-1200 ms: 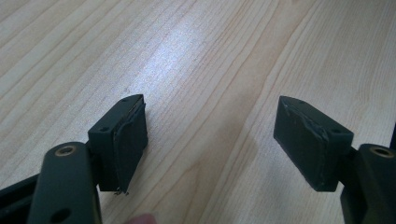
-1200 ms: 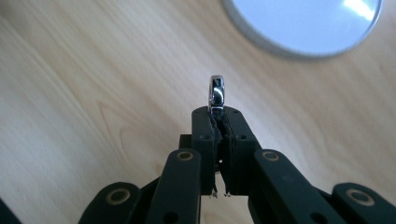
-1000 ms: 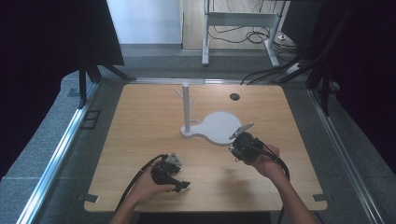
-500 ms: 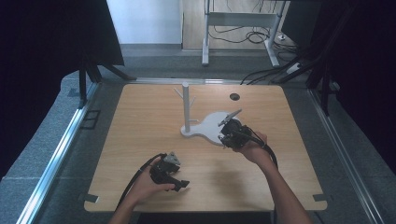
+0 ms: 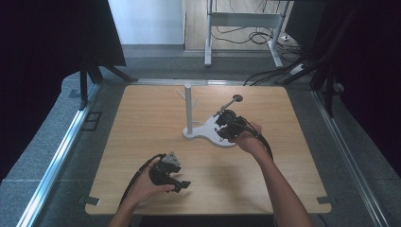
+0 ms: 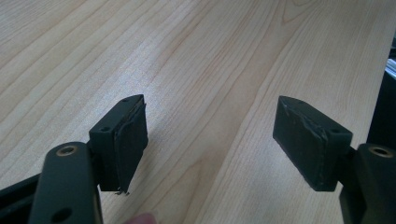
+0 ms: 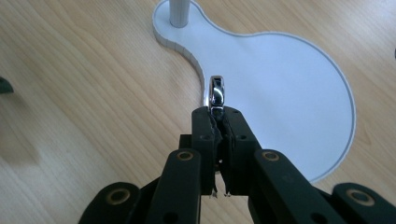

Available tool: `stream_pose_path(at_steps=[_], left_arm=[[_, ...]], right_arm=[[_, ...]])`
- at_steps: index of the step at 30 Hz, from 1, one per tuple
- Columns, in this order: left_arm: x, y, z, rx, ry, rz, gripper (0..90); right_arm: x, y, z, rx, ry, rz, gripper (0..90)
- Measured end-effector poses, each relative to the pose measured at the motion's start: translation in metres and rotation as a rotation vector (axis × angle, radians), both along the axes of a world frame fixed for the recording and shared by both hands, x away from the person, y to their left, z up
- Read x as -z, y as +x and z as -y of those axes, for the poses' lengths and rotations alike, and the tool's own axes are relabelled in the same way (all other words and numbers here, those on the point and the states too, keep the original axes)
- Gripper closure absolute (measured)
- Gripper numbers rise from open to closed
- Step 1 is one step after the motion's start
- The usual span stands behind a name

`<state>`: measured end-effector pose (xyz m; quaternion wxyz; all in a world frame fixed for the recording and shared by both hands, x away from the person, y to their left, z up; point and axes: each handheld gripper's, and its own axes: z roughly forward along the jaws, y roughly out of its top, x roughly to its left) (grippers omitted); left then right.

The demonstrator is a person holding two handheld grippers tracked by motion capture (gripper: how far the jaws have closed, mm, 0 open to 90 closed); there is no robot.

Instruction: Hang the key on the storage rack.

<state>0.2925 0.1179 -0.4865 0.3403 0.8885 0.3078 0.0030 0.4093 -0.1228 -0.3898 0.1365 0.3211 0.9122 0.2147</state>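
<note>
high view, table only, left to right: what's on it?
left gripper, open on bare wood → white stand's post → right gripper, shut on a shiny metal piece, over the stand's white base.

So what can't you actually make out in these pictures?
- What the right hand-held gripper holds: in the right gripper view its shut jaws hide all but a shiny metal tip; in the high view a thin rod is too small to name.
- The stand: its post is cut off by the top edge there.
- The left hand-held gripper: too small in the high view to judge.
</note>
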Motion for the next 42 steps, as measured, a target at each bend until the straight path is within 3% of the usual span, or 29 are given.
stream_pose_path(at_steps=[13,20,27,42], left_arm=[[-0.006,0.0,-0.008,0.002,-0.025,0.004,26.9],[-0.005,0.001,-0.01,0.001,-0.03,-0.002,26.9],[-0.005,0.001,-0.011,0.0,-0.037,-0.003,27.0],[-0.004,0.001,-0.009,0.011,-0.026,-0.007,26.9]], right_arm=[[0.003,0.029,-0.031,-0.02,-0.013,-0.021,85.2],[-0.001,0.047,-0.045,-0.019,-0.014,-0.008,85.2],[-0.003,0.055,-0.059,-0.021,-0.025,0.014,85.2],[-0.005,0.067,-0.058,0.014,-0.01,0.007,85.2]])
